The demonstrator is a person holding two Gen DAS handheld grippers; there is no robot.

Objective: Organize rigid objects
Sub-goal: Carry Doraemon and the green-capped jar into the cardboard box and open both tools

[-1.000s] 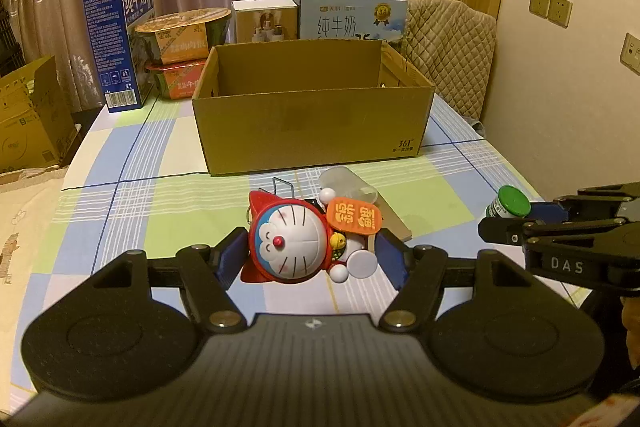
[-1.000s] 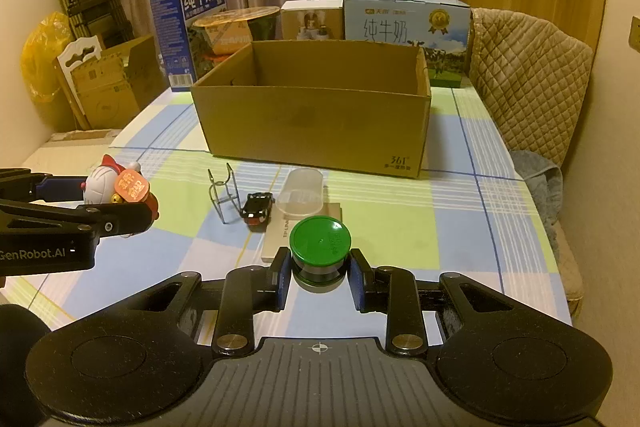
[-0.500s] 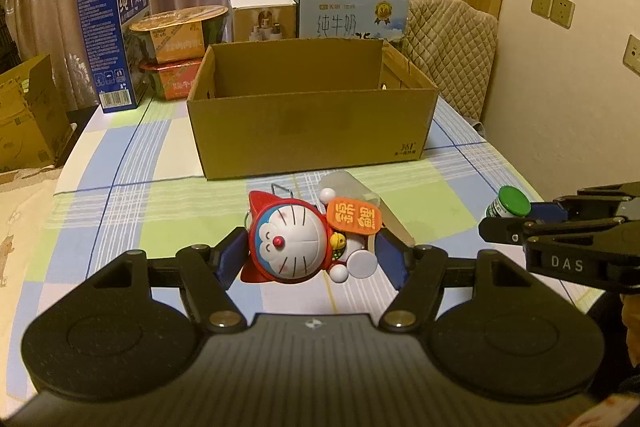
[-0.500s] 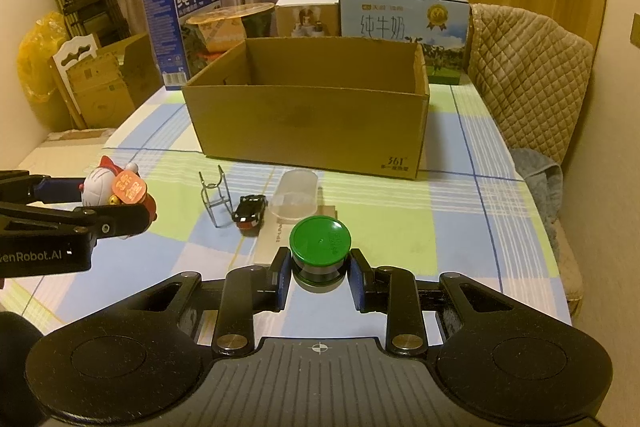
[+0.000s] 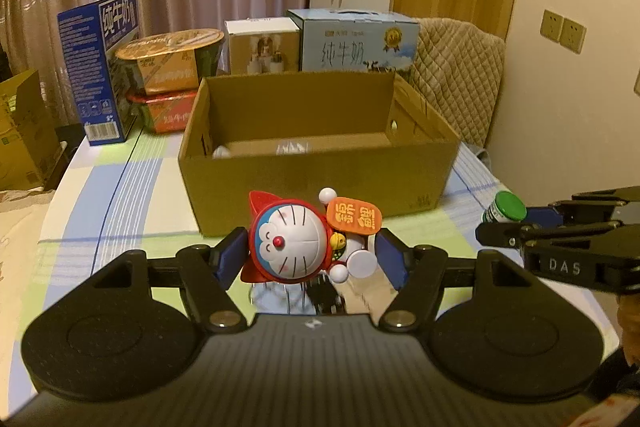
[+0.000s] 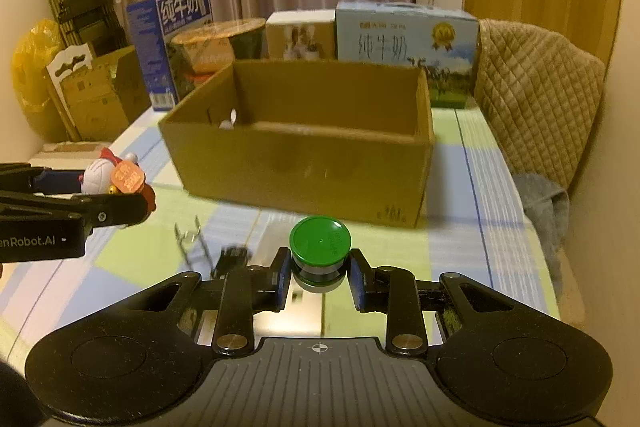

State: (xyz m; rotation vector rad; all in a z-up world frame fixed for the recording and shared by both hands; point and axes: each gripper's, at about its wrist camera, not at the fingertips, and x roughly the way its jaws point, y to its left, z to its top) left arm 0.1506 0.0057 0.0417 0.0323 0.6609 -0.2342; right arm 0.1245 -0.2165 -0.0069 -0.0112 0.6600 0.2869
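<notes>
The left gripper [image 5: 311, 255] is clamped on a round-headed cat figurine [image 5: 290, 247] in red, white and blue with an orange tag, and carries it above the tabletop [image 5: 100, 187], just short of the near wall of the open cardboard box [image 5: 320, 183]. The right gripper [image 6: 320, 277] grips a small bottle with a green cap [image 6: 320, 239], its pads pressed on the body below the cap; the bottle too is off the cloth, in front of the box's near right corner.

The step in hand looks like the carry: both pieces are lifted and head for the box, which already has a pale item or two on its floor. A wire clip [image 6: 192, 239], a small black toy car [image 6: 232, 257] and a flat pale card lie on the cloth under the grippers, not yet collected.

Next, each gripper probably needs to rise enough to clear the front rim, pass over it, lower inside and only then let go. With the two grippers side by side, keeping them apart over the opening matters, and the bottle is best set down upright.
</notes>
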